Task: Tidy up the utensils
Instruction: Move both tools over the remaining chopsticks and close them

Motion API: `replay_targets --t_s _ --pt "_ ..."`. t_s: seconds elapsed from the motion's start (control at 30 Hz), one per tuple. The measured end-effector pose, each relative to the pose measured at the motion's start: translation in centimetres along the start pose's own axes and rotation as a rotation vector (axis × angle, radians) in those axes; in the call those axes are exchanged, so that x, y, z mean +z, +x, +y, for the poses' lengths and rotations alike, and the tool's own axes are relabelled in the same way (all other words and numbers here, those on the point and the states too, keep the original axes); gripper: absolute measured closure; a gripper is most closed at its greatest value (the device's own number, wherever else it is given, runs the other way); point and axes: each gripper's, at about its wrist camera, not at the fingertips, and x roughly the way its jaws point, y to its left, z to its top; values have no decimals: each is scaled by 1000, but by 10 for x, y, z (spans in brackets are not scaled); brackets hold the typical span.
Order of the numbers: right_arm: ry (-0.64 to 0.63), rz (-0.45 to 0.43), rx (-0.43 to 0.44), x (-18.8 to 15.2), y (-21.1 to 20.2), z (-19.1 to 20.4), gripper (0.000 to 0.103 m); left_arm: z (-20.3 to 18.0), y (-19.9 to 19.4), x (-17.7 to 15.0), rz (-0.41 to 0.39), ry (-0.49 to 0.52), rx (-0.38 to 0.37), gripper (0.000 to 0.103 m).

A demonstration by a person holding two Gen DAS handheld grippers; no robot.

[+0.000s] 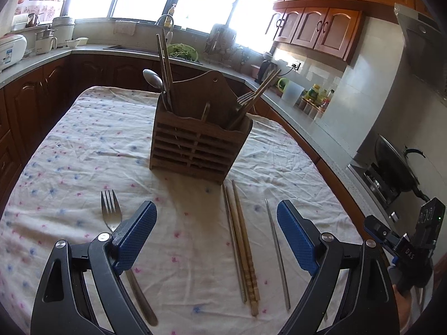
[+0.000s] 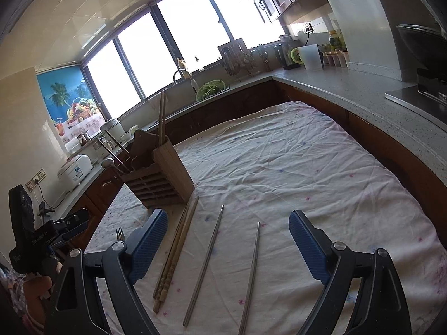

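Left wrist view gives us a table under a rumpled white tablecloth (image 1: 83,145) dotted with small pink and blue flowers, set in a kitchen with dark wood cabinets, a grey countertop (image 1: 304,117), a sink below bright windows and a wok (image 1: 396,164) on the stove at right. We read "DAS" on the right gripper's body at the frame's edge, and what looks like "EasRobot AI" on the left gripper's body in the right wrist view — the print is small, so we hedge on that.

A slatted wooden utensil holder (image 1: 195,145) stands upright mid-table, already holding a spoon (image 1: 153,78), a fork and several chopsticks. On the cloth we count one fork (image 1: 110,209) at left, two wooden chopsticks (image 1: 243,248) lying together, and two metal chopsticks (image 2: 205,265) — a third thin metal one seems to lie against the wooden pair.

Our left gripper (image 1: 216,217) is spread wide and holds nothing, its left finger above the fork's handle. Our right gripper (image 2: 227,234) is likewise wide apart and empty, over the two metal chopsticks.
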Motion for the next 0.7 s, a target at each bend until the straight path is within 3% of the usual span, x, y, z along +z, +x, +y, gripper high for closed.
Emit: replay_targets --t_s 0.4,0.5,0.7 --pt "-18 37 -32 -21 0 -6 15 -18 12 -20 60 54 -22 13" --pt "-26 51 -41 -21 6 -5 24 -23 19 -17 69 70 -27 14" --pt "-37 101 -62 -19 25 -7 41 -33 44 -6 118 106 -47 32"
